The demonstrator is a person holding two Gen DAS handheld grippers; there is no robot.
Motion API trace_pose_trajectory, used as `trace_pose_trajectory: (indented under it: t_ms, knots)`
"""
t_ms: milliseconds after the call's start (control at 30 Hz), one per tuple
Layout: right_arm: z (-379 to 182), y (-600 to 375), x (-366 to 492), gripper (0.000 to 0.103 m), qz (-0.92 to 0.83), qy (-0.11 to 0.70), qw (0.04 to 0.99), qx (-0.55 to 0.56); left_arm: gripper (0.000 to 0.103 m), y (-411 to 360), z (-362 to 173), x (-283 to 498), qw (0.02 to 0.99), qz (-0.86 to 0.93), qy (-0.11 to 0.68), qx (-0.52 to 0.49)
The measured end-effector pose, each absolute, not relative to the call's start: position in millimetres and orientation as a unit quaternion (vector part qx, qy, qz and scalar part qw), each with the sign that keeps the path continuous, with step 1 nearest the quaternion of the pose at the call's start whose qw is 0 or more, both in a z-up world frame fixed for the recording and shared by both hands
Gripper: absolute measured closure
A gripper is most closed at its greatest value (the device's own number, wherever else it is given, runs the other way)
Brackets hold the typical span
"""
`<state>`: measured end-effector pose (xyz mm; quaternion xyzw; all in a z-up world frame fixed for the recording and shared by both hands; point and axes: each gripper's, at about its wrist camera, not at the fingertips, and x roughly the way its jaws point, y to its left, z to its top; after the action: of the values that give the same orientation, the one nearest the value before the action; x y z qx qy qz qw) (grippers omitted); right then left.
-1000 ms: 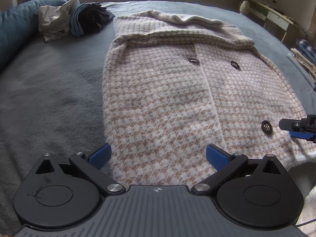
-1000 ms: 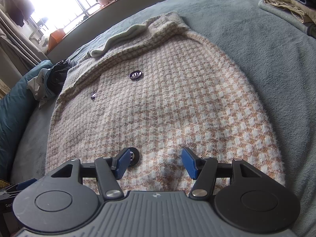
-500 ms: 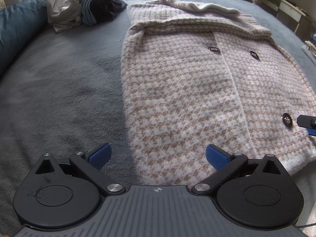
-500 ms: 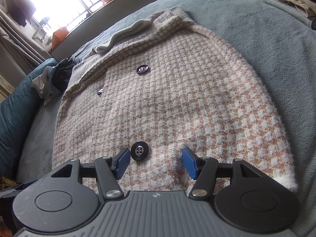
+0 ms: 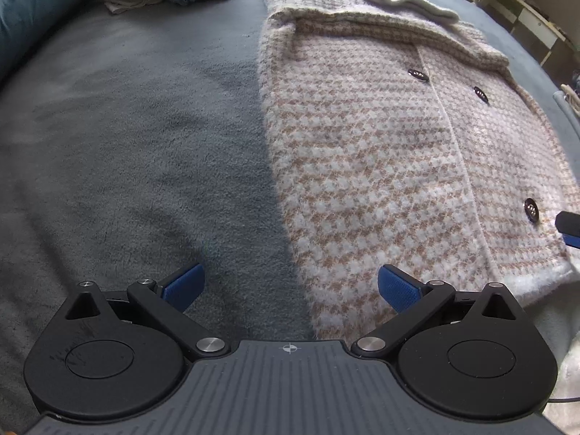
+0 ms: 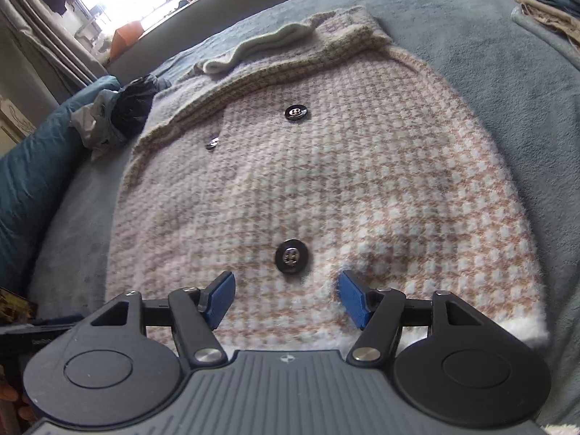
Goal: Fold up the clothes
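Since a second ago, both claws, left claw (image 5: 290,286) and right claw (image 6: 286,299), gaping and empty, have backed toward the houndstooth coat (image 5: 380,166) hem, suggesting a hem grasp.

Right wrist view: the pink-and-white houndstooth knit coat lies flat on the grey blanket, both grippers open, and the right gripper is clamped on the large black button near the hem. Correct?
Not quite. In the right wrist view the right gripper is open and holds nothing; the large black button lies just beyond its blue fingertips, untouched. The rest holds: the pink-and-white houndstooth knit coat lies flat on the grey blanket, and the left gripper is open too.
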<state>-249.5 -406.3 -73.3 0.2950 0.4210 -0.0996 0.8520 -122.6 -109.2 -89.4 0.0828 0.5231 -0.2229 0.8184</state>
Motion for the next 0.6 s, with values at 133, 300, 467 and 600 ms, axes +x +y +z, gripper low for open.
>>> trace_pose_trajectory:
  t_ms: [133,300,467,600]
  knots:
    - [-70.8,-405.6,-255.0,0.035,-0.085,0.415,0.838,0.345,0.000,-115.9,-92.5,-126.4,0.820,-0.215,0.520,0.107]
    - [-86.1,-407.9,-268.2,0.034,-0.079,0.423,0.782,0.451,0.000,-122.4,-96.0,-130.9,0.820,-0.201,0.520,0.131]
    - [-112.7,-406.8,-281.8,0.034,-0.087,0.446,0.705,0.545,0.000,-125.4,-100.4,-133.2,0.818,-0.188,0.524,0.143]
    - [-131.8,-404.4,-283.8,0.034,-0.109,0.442,0.681,0.574,0.000,-127.5,-103.1,-136.9,0.819,-0.185,0.521,0.154]
